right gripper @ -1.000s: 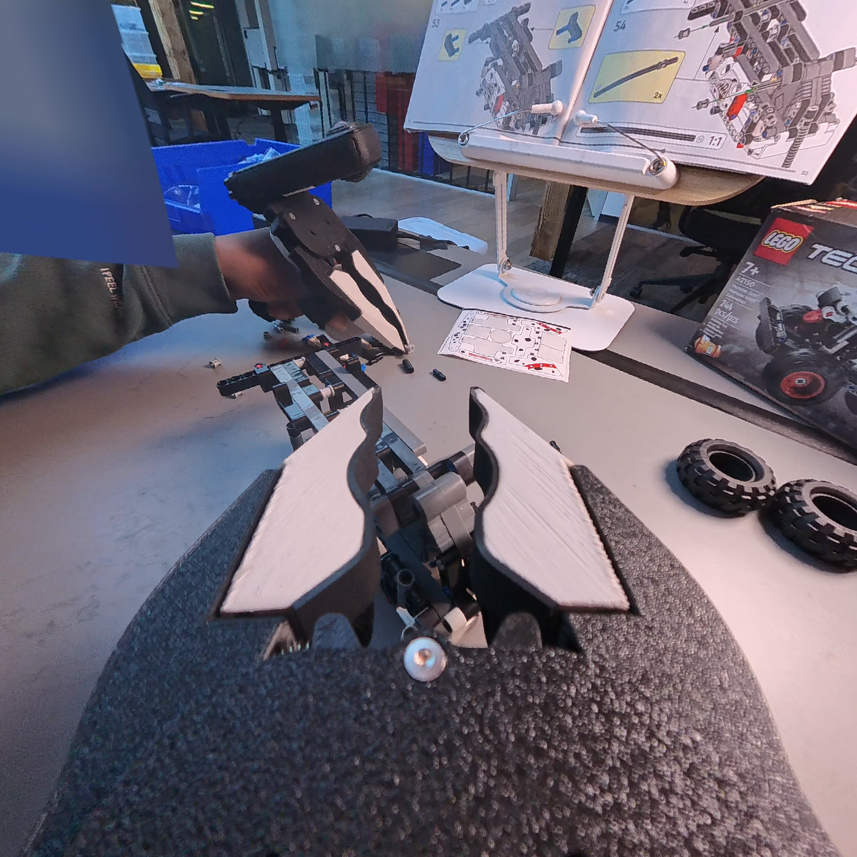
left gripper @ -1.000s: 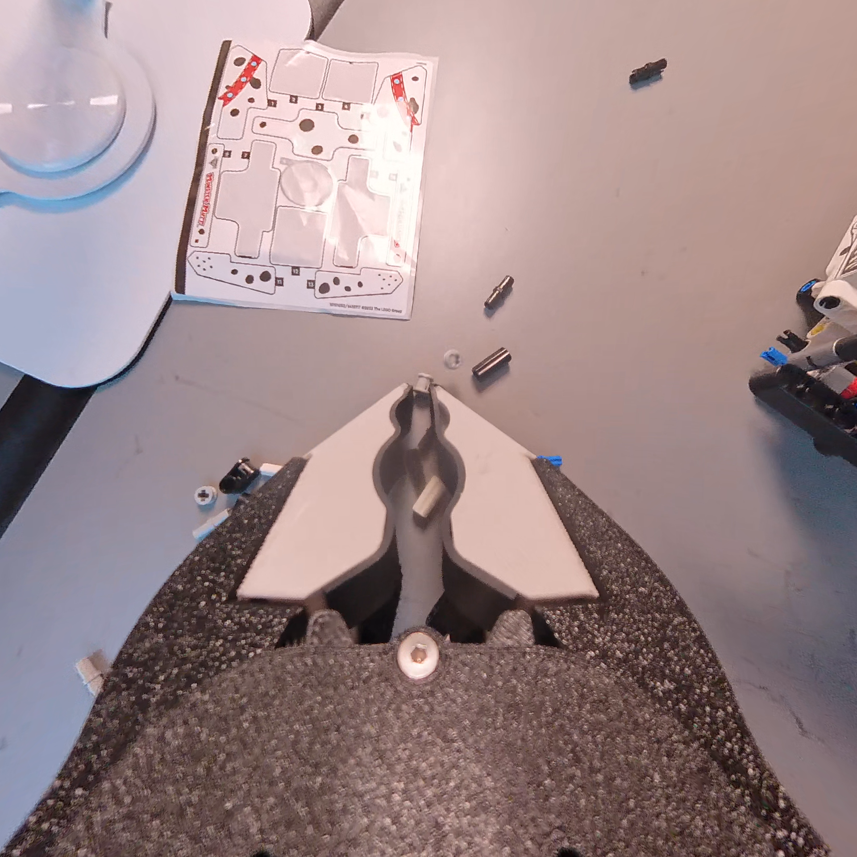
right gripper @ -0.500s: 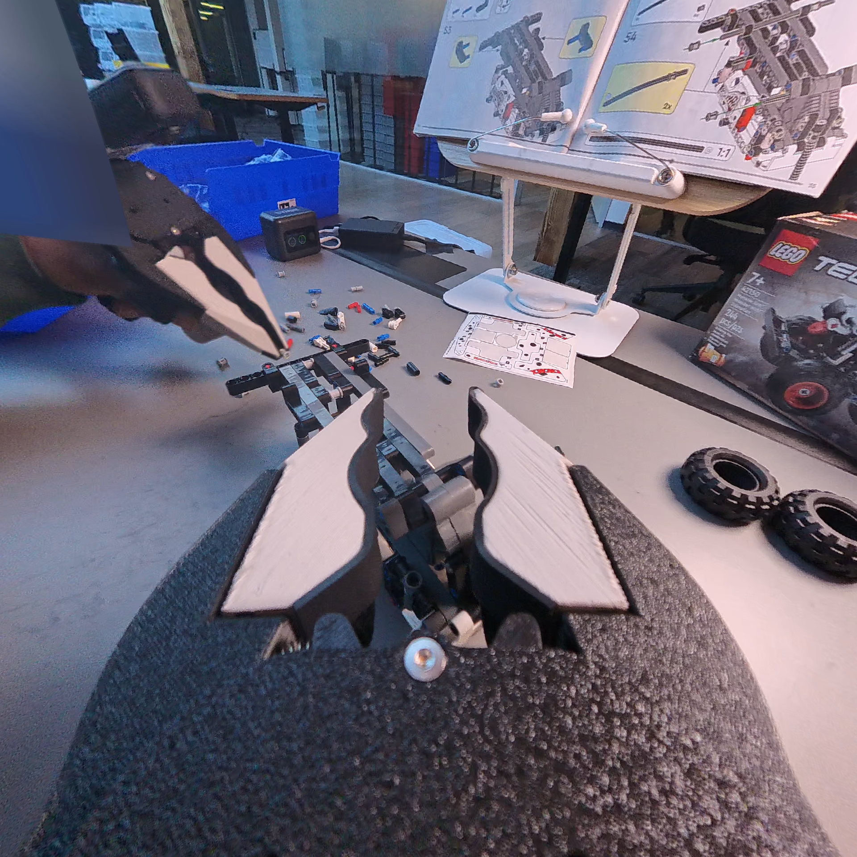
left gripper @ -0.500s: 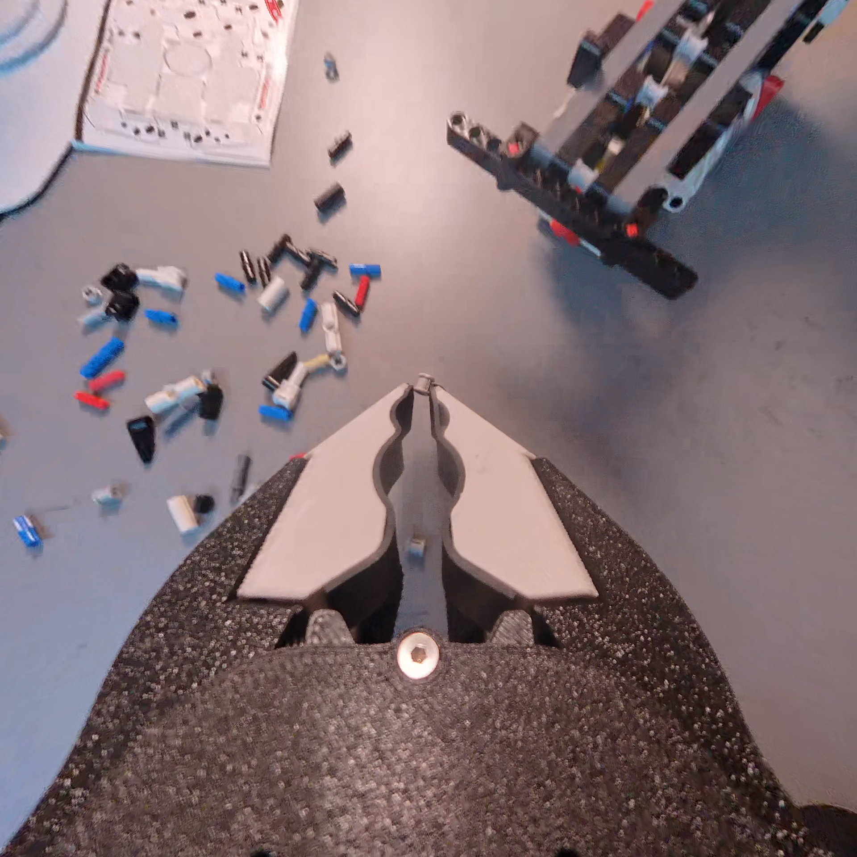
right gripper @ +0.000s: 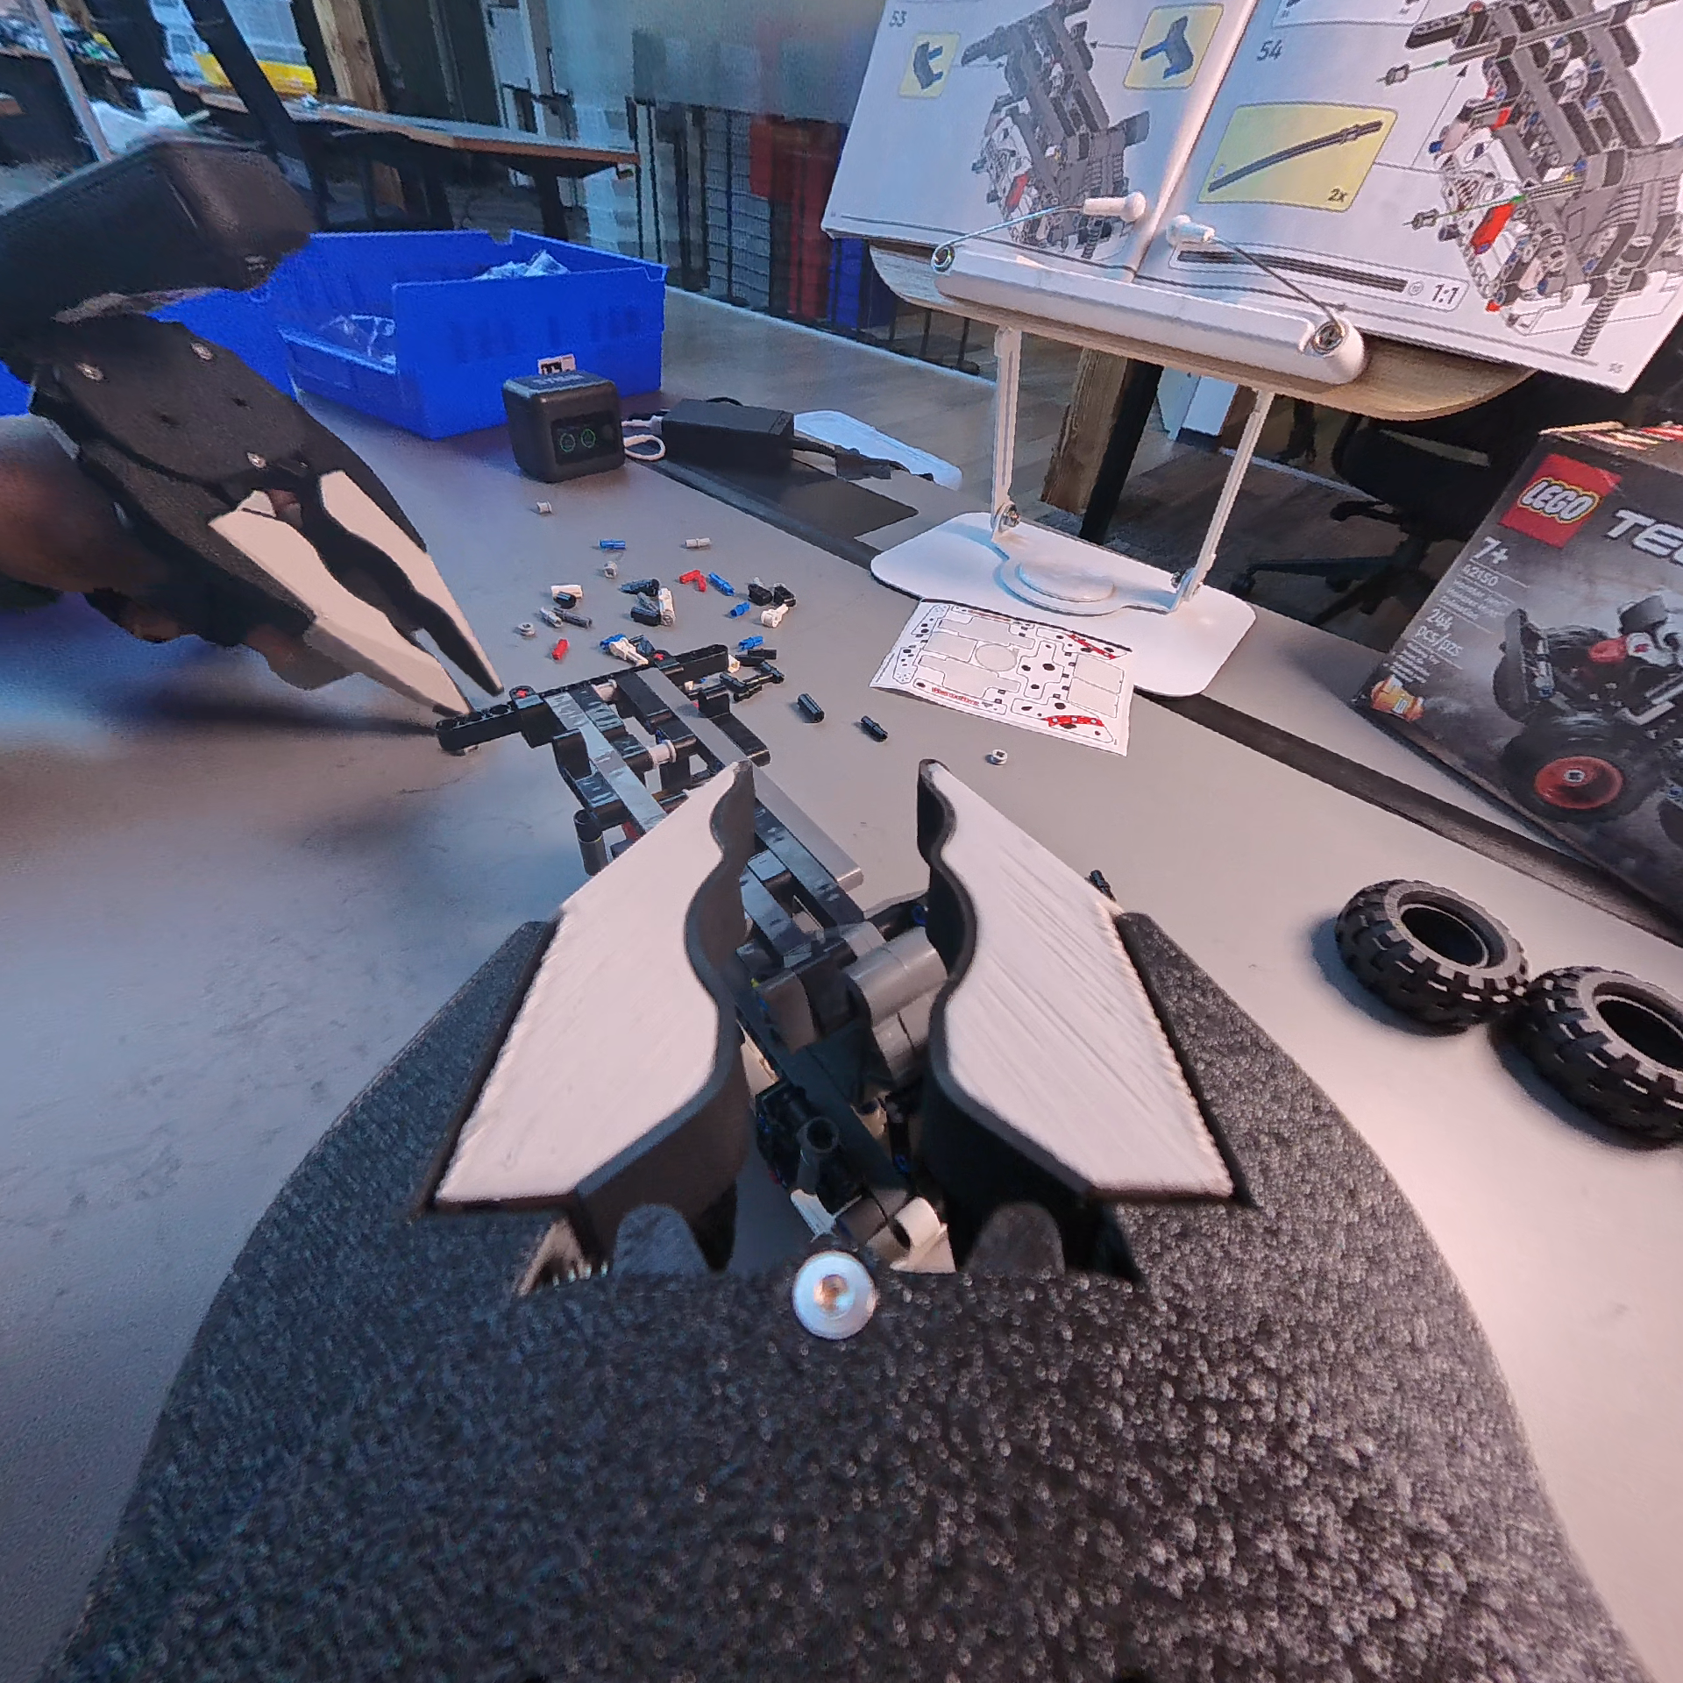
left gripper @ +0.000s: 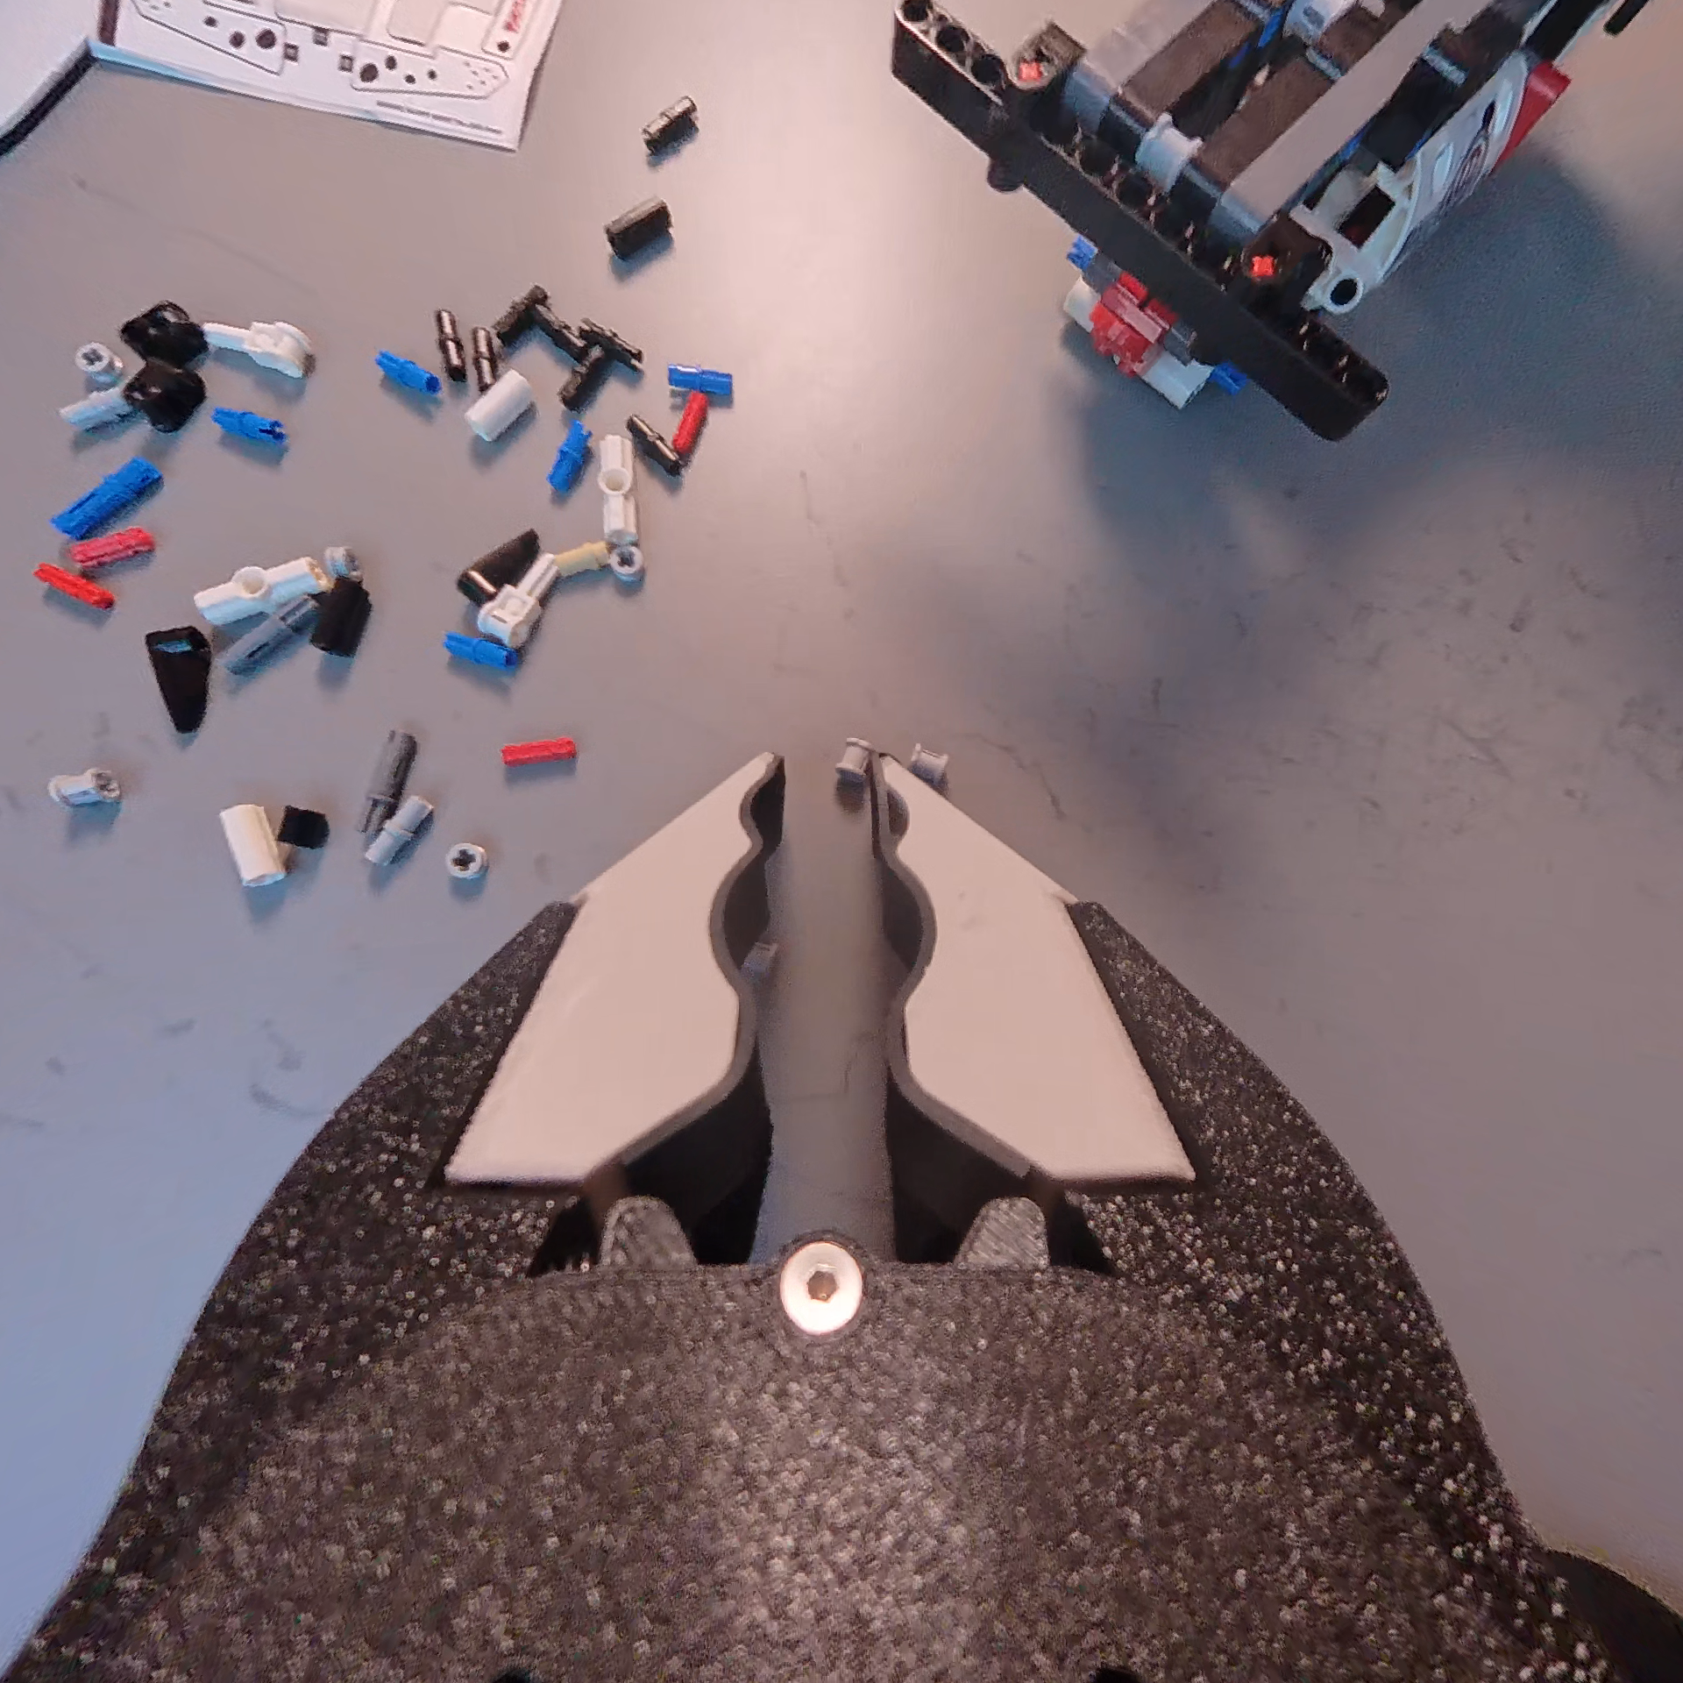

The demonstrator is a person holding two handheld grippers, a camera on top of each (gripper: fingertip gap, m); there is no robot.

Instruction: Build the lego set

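Your right hand-held gripper (right gripper: 833, 820) is clamped on the near end of the truck frame (right gripper: 637, 719), which reaches toward 11 o'clock over the table (right gripper: 228, 911); hold it level. Your left hand-held gripper (left gripper: 824, 774) is slightly parted and empty, with two small grey bushes (left gripper: 854, 758) at its tips; take one squarely.

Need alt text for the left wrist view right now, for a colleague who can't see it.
The open left gripper hovers over a grey table, two small grey bushings at its tips. Loose small Lego pieces lie left; the black-and-grey Lego chassis sits upper right.
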